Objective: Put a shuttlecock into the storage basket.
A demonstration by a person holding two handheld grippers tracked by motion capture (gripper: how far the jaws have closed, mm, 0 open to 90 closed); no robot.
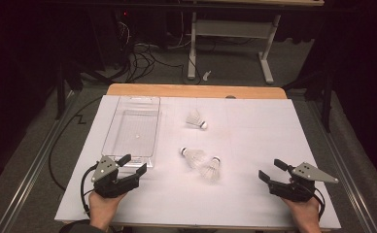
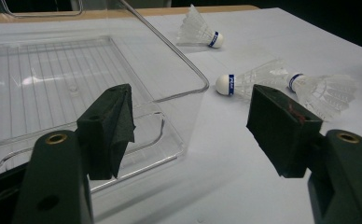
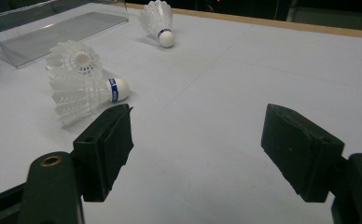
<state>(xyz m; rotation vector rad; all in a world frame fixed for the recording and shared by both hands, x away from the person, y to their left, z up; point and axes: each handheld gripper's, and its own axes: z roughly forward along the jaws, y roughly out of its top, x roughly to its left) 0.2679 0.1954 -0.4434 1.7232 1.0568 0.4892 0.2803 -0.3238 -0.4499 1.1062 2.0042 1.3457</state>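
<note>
Three white shuttlecocks lie on the white table cover (image 1: 235,194). One shuttlecock (image 1: 195,120) is toward the back; two more (image 1: 192,156) (image 1: 211,168) lie side by side and touching in the middle. A clear plastic tray (image 1: 110,130) stands empty at the left. My left gripper (image 1: 133,164) is open at the tray's near corner, with nothing between its fingers. In the left gripper view the tray's rim (image 2: 188,70) is just ahead and the shuttlecock pair (image 2: 254,81) to the right. My right gripper (image 1: 271,170) is open and empty, right of the pair.
The table's wooden far edge (image 1: 196,91) shows behind the cover. Beyond it are a floor with cables (image 1: 138,60) and a white frame's legs (image 1: 192,53). Bare cover stretches between the two grippers and across the right half.
</note>
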